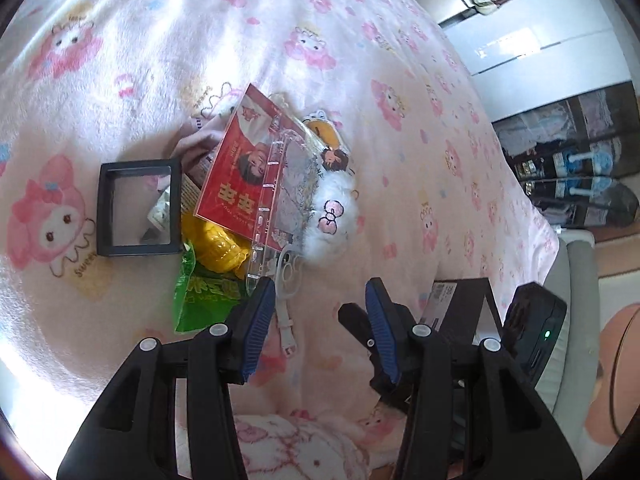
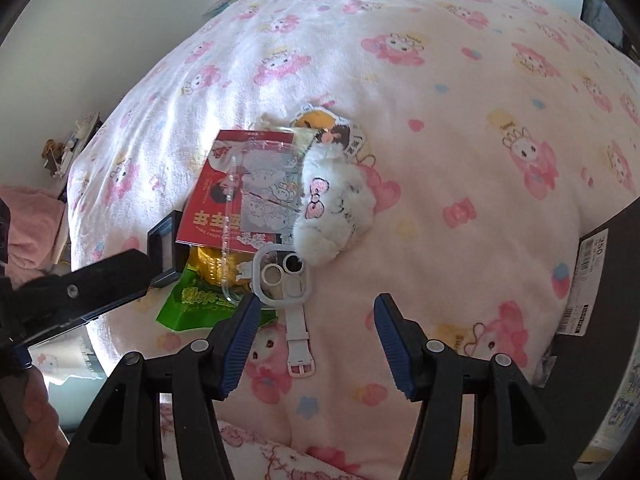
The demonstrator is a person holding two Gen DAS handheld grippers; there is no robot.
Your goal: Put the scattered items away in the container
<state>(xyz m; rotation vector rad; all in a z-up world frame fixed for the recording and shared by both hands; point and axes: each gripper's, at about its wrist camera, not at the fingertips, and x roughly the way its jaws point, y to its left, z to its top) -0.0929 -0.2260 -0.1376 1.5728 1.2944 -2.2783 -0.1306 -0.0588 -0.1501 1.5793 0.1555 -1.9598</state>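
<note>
Left wrist view shows a heap of small things lying close together on a pink cartoon-print blanket [image 1: 360,60]. On top is a red packet [image 1: 236,184] printed with a face and large yellow characters, and a clear phone case [image 1: 276,200] rests across it. A white plush toy [image 1: 328,220] with a pink bow lies touching the case's right side, a yellow toy [image 1: 216,250] and a green snack bag [image 1: 200,300] poke out beneath, and a black square frame [image 1: 138,208] sits just left of the packet. A white watch strap [image 2: 298,340] trails from the pile toward the cameras.

A dark box [image 2: 608,280] stands at the blanket's right edge, well apart from the pile; its inside is hidden. Its white label [image 2: 588,276] carries a barcode and fine print too small to read, apart from a number that looks like 350.

The left gripper [image 1: 320,328] hovers with its blue-padded jaws apart and empty, near the strap. The right gripper [image 2: 316,344] is likewise spread wide, holding nothing, just right of the strap.
</note>
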